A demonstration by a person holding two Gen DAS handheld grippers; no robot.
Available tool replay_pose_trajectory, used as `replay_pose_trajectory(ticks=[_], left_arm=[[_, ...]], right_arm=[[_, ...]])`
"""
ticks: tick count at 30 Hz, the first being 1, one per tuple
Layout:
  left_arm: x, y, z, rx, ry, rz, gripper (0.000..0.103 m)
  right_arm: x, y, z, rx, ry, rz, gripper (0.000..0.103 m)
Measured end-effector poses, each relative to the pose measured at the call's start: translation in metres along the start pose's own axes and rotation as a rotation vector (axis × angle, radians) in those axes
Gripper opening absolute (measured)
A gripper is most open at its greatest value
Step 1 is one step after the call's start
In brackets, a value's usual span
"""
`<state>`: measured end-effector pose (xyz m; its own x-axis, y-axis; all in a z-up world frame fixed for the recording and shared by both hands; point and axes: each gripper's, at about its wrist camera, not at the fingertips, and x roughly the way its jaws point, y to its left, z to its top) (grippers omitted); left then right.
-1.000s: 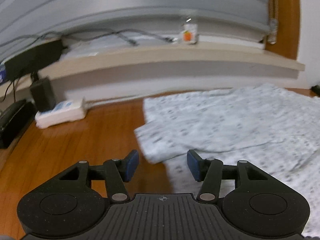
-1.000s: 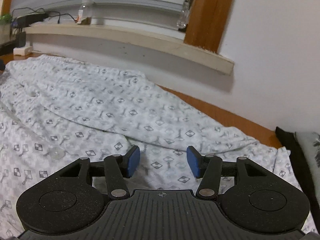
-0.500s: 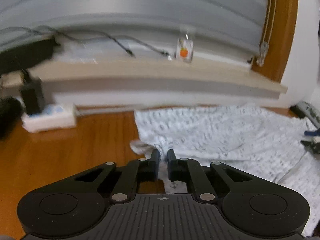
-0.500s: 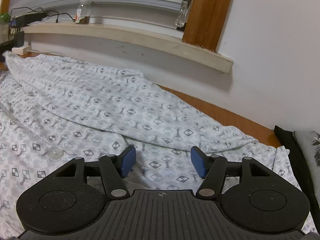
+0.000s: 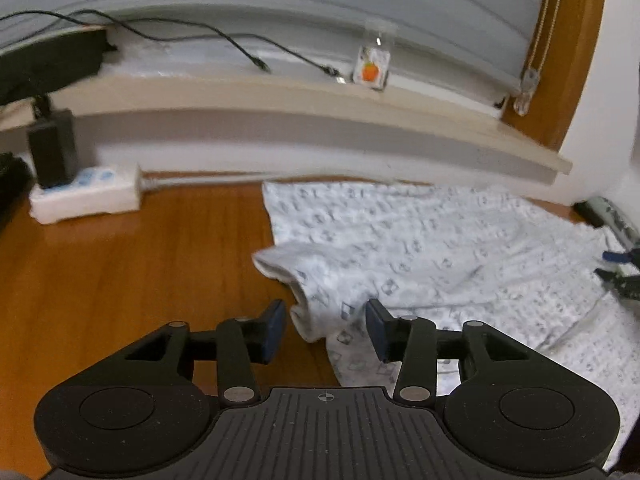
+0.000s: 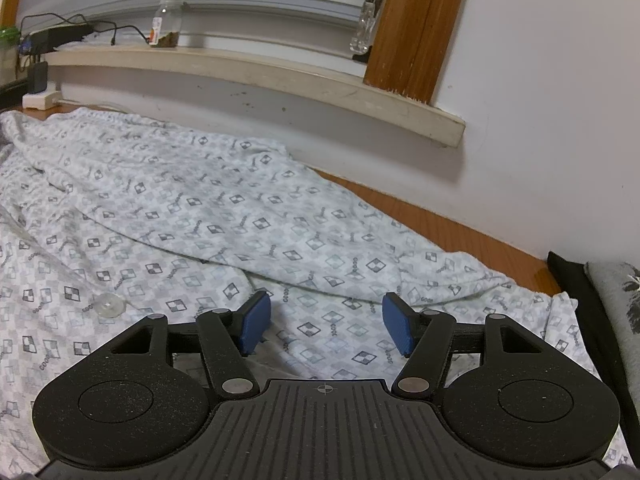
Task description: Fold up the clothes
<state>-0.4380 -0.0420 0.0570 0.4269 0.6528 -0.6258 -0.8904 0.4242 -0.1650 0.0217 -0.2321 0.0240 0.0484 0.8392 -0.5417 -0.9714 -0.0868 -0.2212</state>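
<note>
Garment: I see the patterned shirt [image 6: 208, 216] spread flat on the wooden counter [image 5: 120, 272], its far edge close under the windowsill [image 6: 248, 76]; lying open like this, I judge it is laid out for folding rather than folded.

Sleeve: a bunched cuff end [image 5: 304, 292] sits at the shirt's near-left corner, rumpled and partly turned over, right at the cloth's edge beside bare wood.

Left hand-held gripper [image 5: 326, 330]: jaws opening, the cuff fold lying between the blue pads without either pad pressing on it. I read this as a let-go, or a re-set for a better bite on the sleeve.

Right hand-held gripper [image 6: 326, 322]: jaws spread wide, low over the shirt body just short of a long crease; it holds nothing. I think it waits there to pin or lift the far side.

Button: a clear button [image 6: 109, 304] shows left of the right gripper, so the front faces up.

Clutter: a power strip [image 5: 86, 198] and a small jar [image 6: 166, 22] stand well apart from the cloth.

Next, as I judge: take the sleeve and bring it inward.
</note>
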Motion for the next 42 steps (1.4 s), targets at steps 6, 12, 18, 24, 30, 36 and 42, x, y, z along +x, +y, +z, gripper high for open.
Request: replay_pose_trajectory(ticks=[6,12,18,24,30,36,42], left_arm=[[-0.004,-0.015,0.008,0.070,-0.007,0.003,0.015],[-0.072,-0.015,0.037,0.115,-0.002,-0.037,0.026],[-0.043,-0.008,0.009,0.213,0.172,0.110,0.059],[-0.036,0.009,0.007,0.109,0.076,0.100,0.062],[0.003,0.028,0.027,0.001,0.062,0.054,0.062],[0.021,0.013,0.015,0.086,0.094,0.030,0.046],[-0.005,-0.010,-0.003,0.257,0.095,0.056,0.027]], right_arm=[[0.001,-0.002,-0.001,0.005,0.001,0.004,0.062],[0.003,-0.003,-0.002,0.001,-0.002,0.004,0.062],[0.005,-0.005,-0.002,0.000,-0.003,0.006,0.063],[0.005,-0.006,-0.002,0.006,0.000,0.010,0.063],[0.005,-0.006,-0.002,0.006,0.001,0.004,0.066],[0.005,-0.005,-0.002,0.006,0.002,0.002,0.066],[0.005,-0.006,-0.002,0.007,0.002,0.004,0.066]])
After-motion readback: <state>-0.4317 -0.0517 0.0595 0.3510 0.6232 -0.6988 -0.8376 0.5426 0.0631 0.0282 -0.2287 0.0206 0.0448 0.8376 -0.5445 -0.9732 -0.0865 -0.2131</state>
